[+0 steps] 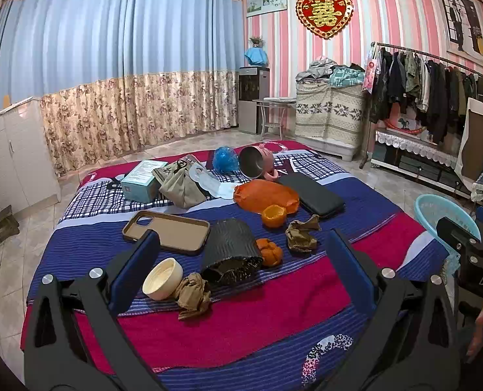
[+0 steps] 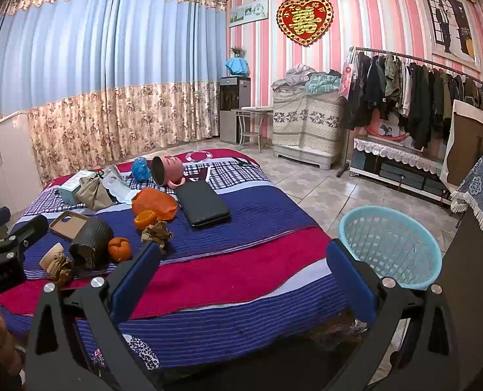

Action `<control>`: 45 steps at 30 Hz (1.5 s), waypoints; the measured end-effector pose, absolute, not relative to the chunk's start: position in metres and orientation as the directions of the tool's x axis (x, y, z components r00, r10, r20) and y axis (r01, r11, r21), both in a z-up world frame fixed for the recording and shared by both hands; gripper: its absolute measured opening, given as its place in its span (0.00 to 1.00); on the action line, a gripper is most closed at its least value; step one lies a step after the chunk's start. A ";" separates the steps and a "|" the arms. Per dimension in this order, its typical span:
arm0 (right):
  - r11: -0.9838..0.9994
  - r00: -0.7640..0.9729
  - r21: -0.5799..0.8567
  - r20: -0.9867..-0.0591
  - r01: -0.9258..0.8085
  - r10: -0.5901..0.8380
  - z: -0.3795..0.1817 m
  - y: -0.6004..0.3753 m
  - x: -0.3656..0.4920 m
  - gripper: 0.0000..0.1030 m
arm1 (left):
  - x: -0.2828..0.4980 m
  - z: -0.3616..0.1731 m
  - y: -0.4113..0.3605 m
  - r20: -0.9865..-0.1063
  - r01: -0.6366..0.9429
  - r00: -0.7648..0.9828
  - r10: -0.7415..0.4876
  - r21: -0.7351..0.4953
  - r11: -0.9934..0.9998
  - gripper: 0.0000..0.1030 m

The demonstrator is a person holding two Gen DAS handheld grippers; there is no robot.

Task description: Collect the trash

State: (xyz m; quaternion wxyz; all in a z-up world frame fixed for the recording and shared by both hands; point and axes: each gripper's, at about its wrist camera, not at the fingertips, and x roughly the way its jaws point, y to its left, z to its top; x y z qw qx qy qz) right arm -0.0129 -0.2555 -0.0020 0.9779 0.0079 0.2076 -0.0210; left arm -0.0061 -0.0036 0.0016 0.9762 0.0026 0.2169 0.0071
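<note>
Both grippers' jaws gape wide, empty; lower your left gripper (image 1: 241, 260) squarely over the crumpled brown paper (image 1: 192, 295) near the bed's (image 1: 274, 293) front edge.

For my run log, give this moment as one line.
left gripper: open, empty | right gripper: open, empty | trash on bed | basket: empty

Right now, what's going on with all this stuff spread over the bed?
A person holds two grippers above a bed with a striped blanket, both with jaws open and empty. The left gripper faces crumpled brown paper, a black corrugated sleeve and orange peels. The right gripper is near a light blue plastic basket on the floor. Nothing is picked up yet.
</note>
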 end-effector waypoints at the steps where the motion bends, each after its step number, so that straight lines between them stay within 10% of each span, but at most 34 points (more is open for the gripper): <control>1: 0.999 0.913 0.006 -0.407 0.044 -0.038 -0.003 -0.255 -0.013 0.96 | -0.006 0.002 -0.004 -0.423 -0.012 0.906 0.014 0.008 1.000 0.95; 45: 0.999 0.912 -0.009 -0.407 0.047 -0.047 -0.008 -0.258 -0.014 0.96 | -0.006 0.002 -0.004 -0.424 -0.013 0.906 0.015 0.008 1.000 0.95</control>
